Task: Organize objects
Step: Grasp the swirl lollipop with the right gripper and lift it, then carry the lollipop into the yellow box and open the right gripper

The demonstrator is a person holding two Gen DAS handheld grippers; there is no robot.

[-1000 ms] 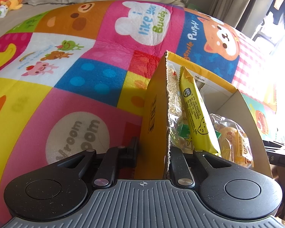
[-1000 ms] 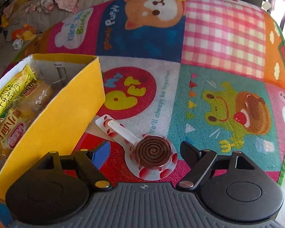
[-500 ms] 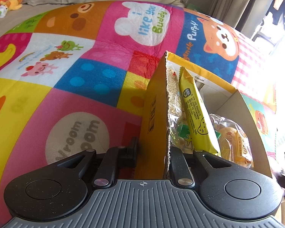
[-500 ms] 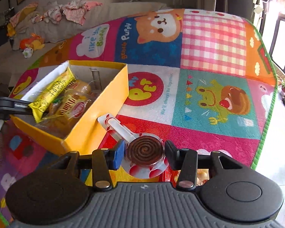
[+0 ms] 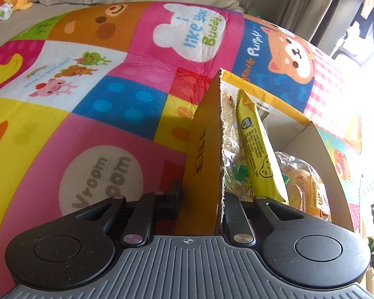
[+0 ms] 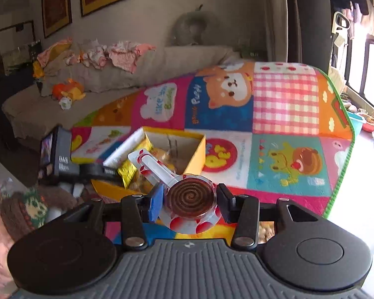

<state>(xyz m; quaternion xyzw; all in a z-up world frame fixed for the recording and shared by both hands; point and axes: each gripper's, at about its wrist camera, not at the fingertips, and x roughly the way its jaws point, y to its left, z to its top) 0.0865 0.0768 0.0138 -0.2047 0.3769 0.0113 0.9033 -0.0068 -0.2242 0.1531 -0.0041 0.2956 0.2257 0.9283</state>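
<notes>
While the wrapped spiral lollipop (image 6: 190, 199) sits low in the centre of the right wrist view, pinched between the right tool (image 6: 191, 199) fingers, the left tool (image 5: 202, 199) clamps the near wall of the yellow box (image 5: 204, 149), which holds snack packets (image 5: 256, 149) on the play mat (image 5: 87, 124).

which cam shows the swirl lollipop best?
Right wrist. The swirl lollipop sits centred between the right tongs, shut on its wrapped disc, stick pointing toward the yellow box. Left wrist doesn't show it, only the left tongs clamping the box wall.
</notes>
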